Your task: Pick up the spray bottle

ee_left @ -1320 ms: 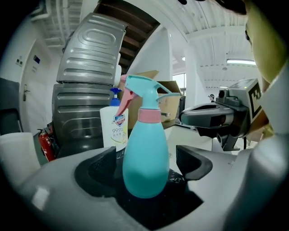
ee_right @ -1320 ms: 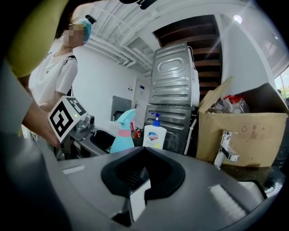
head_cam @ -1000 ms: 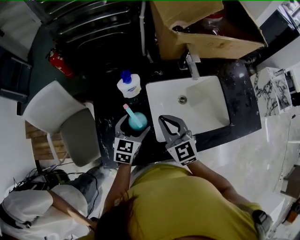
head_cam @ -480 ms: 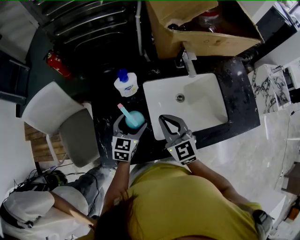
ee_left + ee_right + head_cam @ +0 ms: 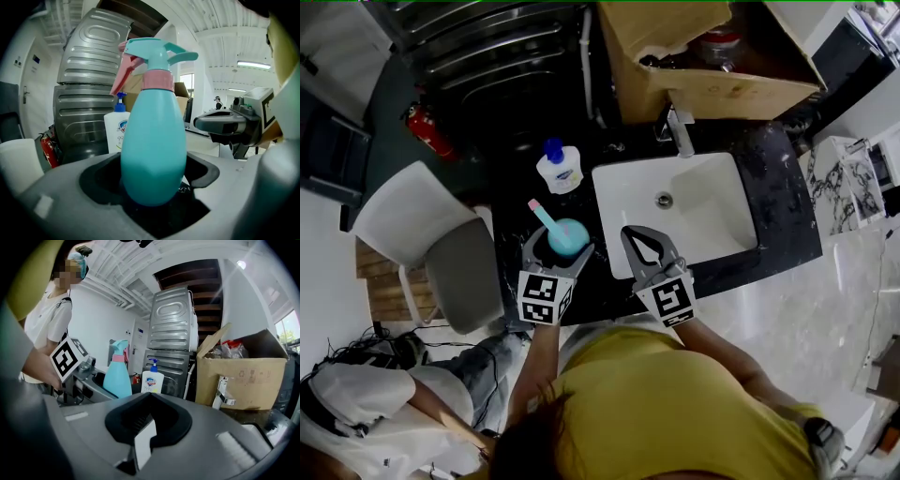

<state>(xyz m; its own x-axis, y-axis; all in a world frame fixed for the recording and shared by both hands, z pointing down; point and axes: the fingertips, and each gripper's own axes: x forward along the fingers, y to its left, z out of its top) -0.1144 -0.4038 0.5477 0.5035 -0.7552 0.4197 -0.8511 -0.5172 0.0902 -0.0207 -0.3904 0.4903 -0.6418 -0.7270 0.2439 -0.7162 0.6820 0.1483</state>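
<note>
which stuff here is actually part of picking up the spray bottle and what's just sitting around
In the job: spray bottle; left gripper, whose jaws have just been closing on it.
Just lying about: soap pump bottle, sink, faucet, cardboard box, fire extinguisher, chair; right gripper, shut and empty.

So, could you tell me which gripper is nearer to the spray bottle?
Left. The left gripper has just been closing its jaws on the spray bottle. The shut right gripper hovers beside it, apart, over the sink edge.
</note>
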